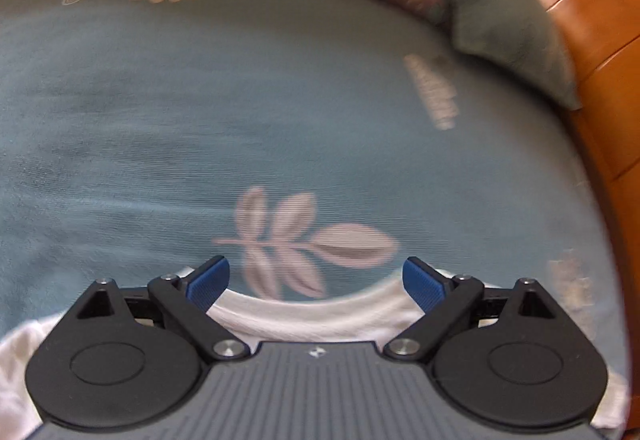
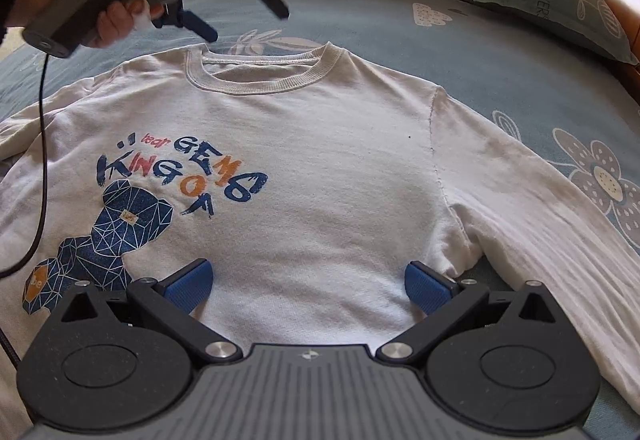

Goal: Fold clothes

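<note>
Both claws, right (image 2: 308,286) and left (image 1: 316,280), gaped wide and empty over the white shirt (image 2: 320,167), which apparently lay flat on the bed (image 2: 460,51), wholly unfolded.

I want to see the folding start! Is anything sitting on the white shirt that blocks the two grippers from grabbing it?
Nothing visible blocks them. The white shirt lies flat on the bedsheet with nothing on top. The right gripper is open just above its lower body, and the left gripper is open above the collar. The pillow sits off to the side.
</note>
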The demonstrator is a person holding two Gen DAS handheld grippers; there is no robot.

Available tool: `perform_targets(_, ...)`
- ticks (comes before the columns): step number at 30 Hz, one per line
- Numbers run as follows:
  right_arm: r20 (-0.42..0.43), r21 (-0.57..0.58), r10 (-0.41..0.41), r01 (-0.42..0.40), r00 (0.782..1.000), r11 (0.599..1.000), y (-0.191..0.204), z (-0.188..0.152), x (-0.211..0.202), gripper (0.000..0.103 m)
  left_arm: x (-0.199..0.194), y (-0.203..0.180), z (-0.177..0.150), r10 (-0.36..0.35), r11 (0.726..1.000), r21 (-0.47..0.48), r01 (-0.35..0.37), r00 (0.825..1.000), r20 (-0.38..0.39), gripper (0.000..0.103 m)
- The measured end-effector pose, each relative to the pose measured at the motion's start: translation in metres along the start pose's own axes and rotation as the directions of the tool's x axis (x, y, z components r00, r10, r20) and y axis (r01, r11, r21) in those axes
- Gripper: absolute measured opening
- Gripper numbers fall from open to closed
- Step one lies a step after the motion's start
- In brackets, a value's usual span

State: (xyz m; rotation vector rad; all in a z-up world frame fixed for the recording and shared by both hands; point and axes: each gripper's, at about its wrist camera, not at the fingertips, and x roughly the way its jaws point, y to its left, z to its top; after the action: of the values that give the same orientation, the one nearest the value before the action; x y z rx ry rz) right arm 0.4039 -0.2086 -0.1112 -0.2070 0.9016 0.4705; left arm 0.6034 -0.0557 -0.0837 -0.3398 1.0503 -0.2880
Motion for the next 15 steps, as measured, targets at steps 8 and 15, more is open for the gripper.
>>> perform_targets(8, 0.017, -0.006, 0.004, -0.004, 1.000, 1.000, 0.000, -0.002, 0.000, 0.103, 0.024, -0.006, -0.029, -0.022, 1.000, -0.021, 0.020, 0.997, -0.070, 0.095)
perform_targets(15, 0.016, -0.012, 0.005, -0.005, 1.000, 1.000, 0.002, -0.002, 0.001, 0.103, 0.012, -0.013, -0.016, 0.006, 1.000, 0.030, -0.004, 0.999, -0.054, 0.099)
